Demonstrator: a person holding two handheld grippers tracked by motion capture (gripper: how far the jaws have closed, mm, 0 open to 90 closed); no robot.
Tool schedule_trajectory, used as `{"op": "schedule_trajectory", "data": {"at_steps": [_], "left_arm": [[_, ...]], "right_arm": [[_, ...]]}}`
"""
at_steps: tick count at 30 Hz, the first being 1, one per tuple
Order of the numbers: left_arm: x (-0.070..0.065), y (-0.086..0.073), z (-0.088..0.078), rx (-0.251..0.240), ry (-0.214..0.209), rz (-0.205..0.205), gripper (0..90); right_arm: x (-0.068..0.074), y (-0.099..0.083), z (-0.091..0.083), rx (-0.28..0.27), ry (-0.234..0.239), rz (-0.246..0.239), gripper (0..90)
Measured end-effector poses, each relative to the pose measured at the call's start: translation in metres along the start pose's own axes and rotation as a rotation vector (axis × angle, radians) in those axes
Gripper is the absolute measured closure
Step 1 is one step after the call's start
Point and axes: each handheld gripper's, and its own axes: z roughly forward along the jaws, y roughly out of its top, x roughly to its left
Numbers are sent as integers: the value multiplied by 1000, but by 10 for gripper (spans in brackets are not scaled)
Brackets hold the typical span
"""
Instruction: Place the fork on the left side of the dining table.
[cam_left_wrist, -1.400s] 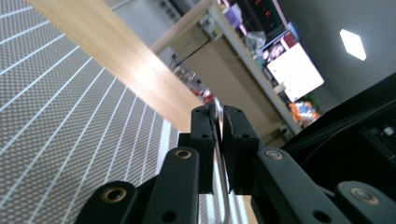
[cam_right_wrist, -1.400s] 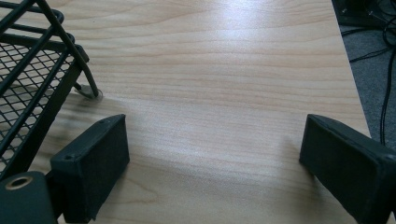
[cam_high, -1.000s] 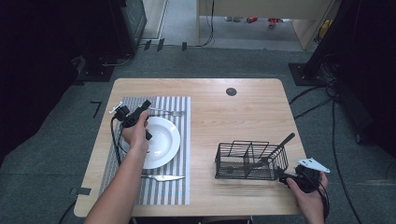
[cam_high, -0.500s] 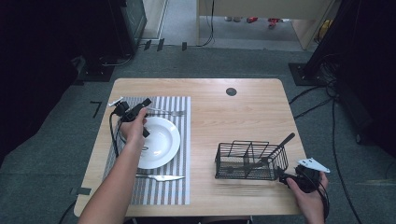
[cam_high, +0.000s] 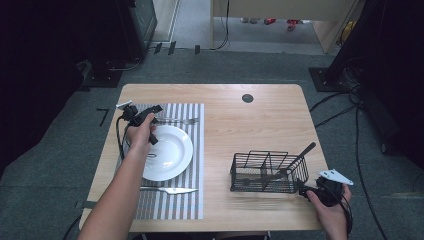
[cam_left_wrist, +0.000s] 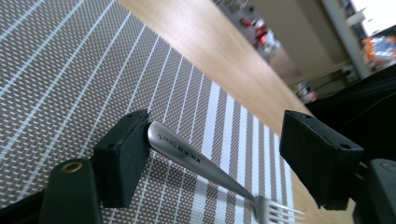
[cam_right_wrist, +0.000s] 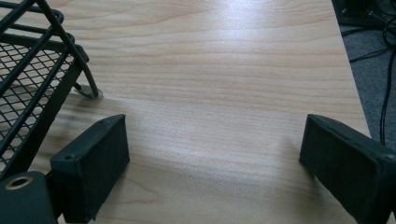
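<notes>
Near edge first: our right gripper (cam_high: 306, 192) sits at the table's (cam_high: 250, 130) near right corner, jaws spread wide over bare wood, gripping nothing. The black wire caddy (cam_high: 269, 172) is just beside it; its corner foot shows at the left of the right gripper view. Table edge is close on the right there, little room.

A knife (cam_high: 169, 190) lies on the striped placemat (cam_high: 192, 150) in front of the white plate (cam_high: 170, 150).

Past the plate, our left gripper (cam_left_wrist: 224, 154) is at the mat's far left. Its jaws have just been opening; the fork (cam_left_wrist: 201, 163) lies between them, handle end touching one pad, the other pad well clear. Released, not gripped.

The fork is plain steel with small stamped lettering on the handle, unreadable. It lies flat on the mat beyond the plate, parallel to the far edge. Tines are cut off at the frame bottom in the left gripper view. Open tabletop lies to the right of the mat.
</notes>
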Motion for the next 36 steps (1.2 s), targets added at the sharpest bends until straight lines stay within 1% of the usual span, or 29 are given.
{"op": "schedule_trajectory", "data": {"at_steps": [1,2,3,5,7,8,9,10,11,13,15,16,19,23,24,26,28,30,32,33,36], "left_arm": [[0,0,0,0,0,0,232],[0,3,1,31,12,-6,220],[0,3,1,31,12,-6,205],[-1,5,3,64,22,-6,194],[-1,8,4,90,60,2,188],[-1,9,6,98,82,-2,179],[-1,10,6,107,95,-1,175],[0,10,8,112,111,-10,174],[1,12,7,117,100,-10,168],[1,14,8,117,98,-10,161],[1,15,7,113,96,9,161],[0,15,6,115,88,8,161],[-1,16,4,109,80,16,162],[-7,17,-3,82,69,50,162],[-8,17,-6,76,66,71,162],[-11,16,-9,66,67,100,162],[-14,16,-14,54,57,120,162],[-16,15,-19,45,49,149,161],[-20,13,-27,24,38,181,161],[-20,13,-27,24,38,181,162],[-23,10,-37,9,35,223,161]], "right_arm": [[0,0,0,0,0,0,77],[0,0,0,0,0,-1,77],[0,0,0,0,0,-1,77],[0,0,0,0,0,0,77],[0,0,0,0,0,0,77],[0,0,0,0,0,0,77],[0,0,0,0,0,0,77],[0,0,0,0,0,0,77],[0,0,0,0,0,0,77],[0,0,0,0,0,0,77],[0,0,0,0,0,0,77],[0,0,0,0,0,0,77],[0,0,0,0,0,0,77],[0,0,0,0,0,0,77],[0,0,0,0,0,0,77],[0,0,0,0,0,0,77],[0,0,0,0,0,1,77],[0,0,0,0,0,0,77],[0,0,0,1,0,1,77],[0,0,0,1,0,1,77],[0,0,0,0,0,0,77]]}}
